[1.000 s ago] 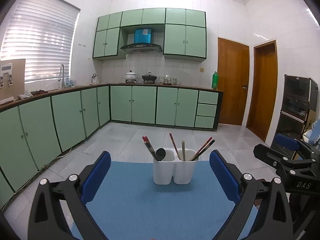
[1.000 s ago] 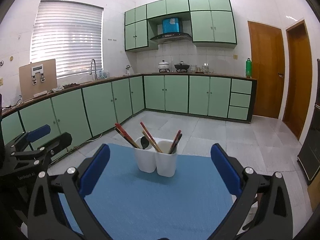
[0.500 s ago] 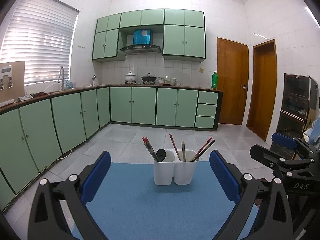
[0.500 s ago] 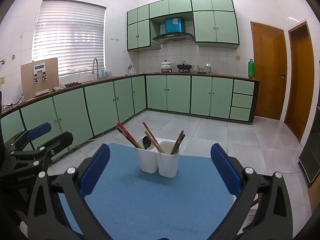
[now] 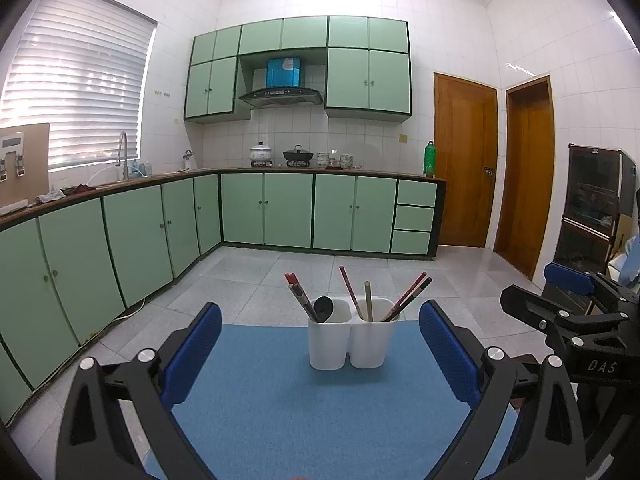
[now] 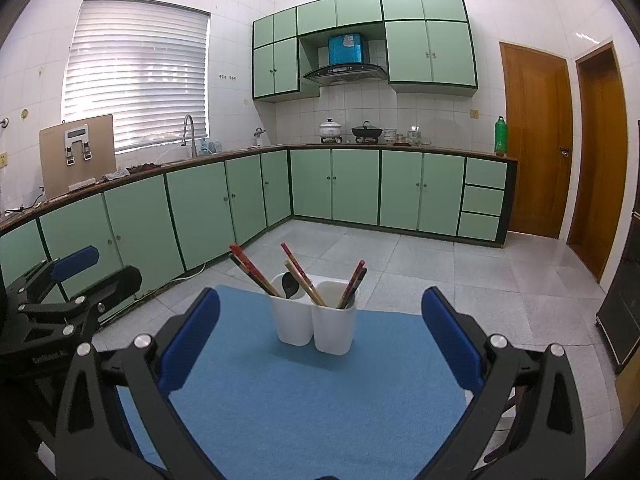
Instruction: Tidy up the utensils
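**Utensils already stand in the holder; both hand-held grippers are empty**

The left hand-held gripper (image 5: pixel 320 344) is spread wide, its blue pads well apart with nothing between them, and it hangs above the near part of the blue mat (image 5: pixel 304 408) that covers the worktop. The right hand-held gripper (image 6: pixel 320 338) is spread just as wide and equally empty; each tool shows at the edge of the other's view.

Ahead of both, toward the far edge of the mat, stands the white two-cup utensil holder (image 5: pixel 354 338). Seen from the left wrist, its left cup holds a red-tipped pair of chopsticks (image 5: pixel 299 294) and a black spoon (image 5: pixel 323 307); its right cup holds a lone red chopstick (image 5: pixel 349 288), a pale wooden stick (image 5: pixel 367 300) and another dark-and-red pair (image 5: pixel 408 294) leaning right. All lean loosely against the rims.

Nothing lies loose on the mat in either view, so I judge the task near its end or finished: every utensil in sight is inside a cup. What could remain is sorting by kind, since the spoon shares a cup with chopsticks, but the frames do not show whether that is wanted.

Legible writing is scarce. The right tool's body, seen from the left wrist, carries the white letters "DAS" (image 5: pixel 602 367). The left tool's body bears a small white line of text in the right wrist view, too blurred to read.
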